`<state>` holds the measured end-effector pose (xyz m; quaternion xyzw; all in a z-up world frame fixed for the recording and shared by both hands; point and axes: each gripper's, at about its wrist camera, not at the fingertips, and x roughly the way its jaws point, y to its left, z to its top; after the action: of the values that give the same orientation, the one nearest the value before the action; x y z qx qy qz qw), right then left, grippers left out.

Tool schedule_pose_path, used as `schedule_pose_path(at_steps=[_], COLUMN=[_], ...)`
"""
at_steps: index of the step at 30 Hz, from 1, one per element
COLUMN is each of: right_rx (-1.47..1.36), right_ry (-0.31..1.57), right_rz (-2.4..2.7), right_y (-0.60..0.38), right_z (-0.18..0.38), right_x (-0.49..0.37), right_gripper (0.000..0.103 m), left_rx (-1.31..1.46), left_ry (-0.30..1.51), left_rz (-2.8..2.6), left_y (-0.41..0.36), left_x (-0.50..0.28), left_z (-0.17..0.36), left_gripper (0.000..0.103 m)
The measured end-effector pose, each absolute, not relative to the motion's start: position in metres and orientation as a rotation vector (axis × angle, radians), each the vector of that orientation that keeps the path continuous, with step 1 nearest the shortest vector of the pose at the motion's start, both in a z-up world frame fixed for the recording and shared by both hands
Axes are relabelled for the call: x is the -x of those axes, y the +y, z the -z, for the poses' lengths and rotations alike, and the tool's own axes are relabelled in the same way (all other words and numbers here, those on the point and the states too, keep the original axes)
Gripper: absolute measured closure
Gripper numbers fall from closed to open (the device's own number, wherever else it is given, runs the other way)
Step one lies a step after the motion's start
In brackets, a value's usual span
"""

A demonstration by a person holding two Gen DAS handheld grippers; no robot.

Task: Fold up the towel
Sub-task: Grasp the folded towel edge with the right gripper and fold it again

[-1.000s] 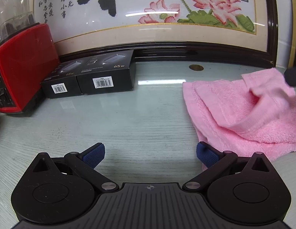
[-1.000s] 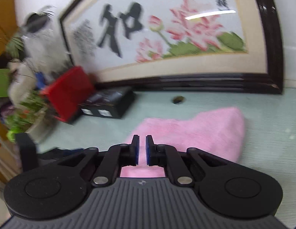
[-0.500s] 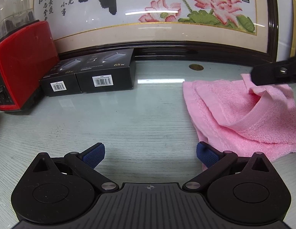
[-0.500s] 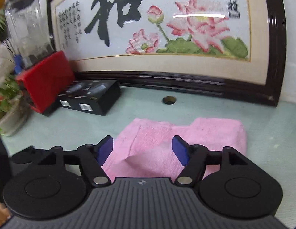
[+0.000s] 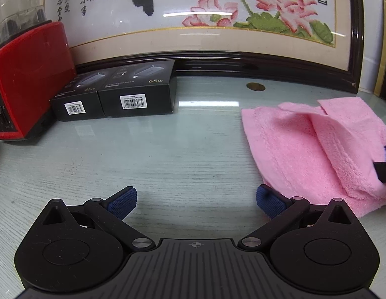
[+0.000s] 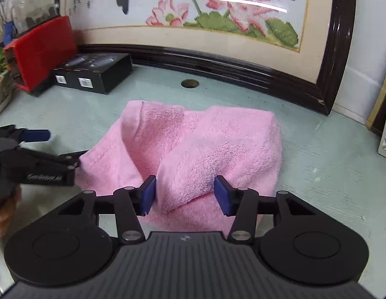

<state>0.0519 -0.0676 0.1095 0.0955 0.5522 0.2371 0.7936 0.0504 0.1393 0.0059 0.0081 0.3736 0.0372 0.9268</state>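
Towel (image 6: pixel 197 149) bunched on table; right gripper (image 6: pixel 185 194) closing around raised fold, left gripper (image 5: pixel 196 199) wide open, empty, just beside towel edge.

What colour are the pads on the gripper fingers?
Dark blue pads, clearest in the right wrist view.

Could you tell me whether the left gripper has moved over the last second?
No. The left gripper sits the same against the black boxes and table.

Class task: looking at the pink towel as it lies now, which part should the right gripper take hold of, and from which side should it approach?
Probably the raised fold of the pink towel, approached from above at its near edge. That ridge stands up off the table, already between the closing right gripper pads.
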Motion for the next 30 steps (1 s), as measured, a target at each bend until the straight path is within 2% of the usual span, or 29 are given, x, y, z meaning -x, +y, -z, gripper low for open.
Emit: schedule_pose_path(at_steps=[5,9,15,18,20,23,30], right_rx=[-0.241,-0.249,-0.091,-0.008,0.023,0.011,-0.279], right_ry=[1.101,1.136,1.235,1.259,1.254,1.228,1.115], right_rz=[-0.491,-0.483,-0.415,-0.389,-0.388,-0.386,-0.442], right_y=[-0.070,-0.051,-0.016,-0.014,-0.017,-0.029,-0.083], right_z=[-0.131,-0.123,-0.098,-0.095,-0.095,-0.097,-0.113], right_x=[-0.066,-0.091,-0.110,-0.103,-0.095,-0.085,-0.073], right_gripper=[0.045,0.045,0.047,0.058,0.076,0.088,0.092], left_rx=[-0.018,-0.011,-0.020,-0.017,-0.016,-0.014,-0.007], left_ry=[0.762,0.762,0.757,0.760,0.761,0.760,0.761], left_rz=[-0.075,-0.071,-0.073,-0.072,-0.070,-0.069,-0.067], left_y=[0.139,0.140,0.138,0.138,0.138,0.138,0.139], left_x=[-0.050,-0.050,-0.050,-0.050,-0.050,-0.050,-0.051], left_z=[-0.006,-0.005,-0.005,-0.005,-0.006,-0.005,-0.005], left_gripper=[0.000,0.000,0.000,0.000,0.000,0.000,0.000])
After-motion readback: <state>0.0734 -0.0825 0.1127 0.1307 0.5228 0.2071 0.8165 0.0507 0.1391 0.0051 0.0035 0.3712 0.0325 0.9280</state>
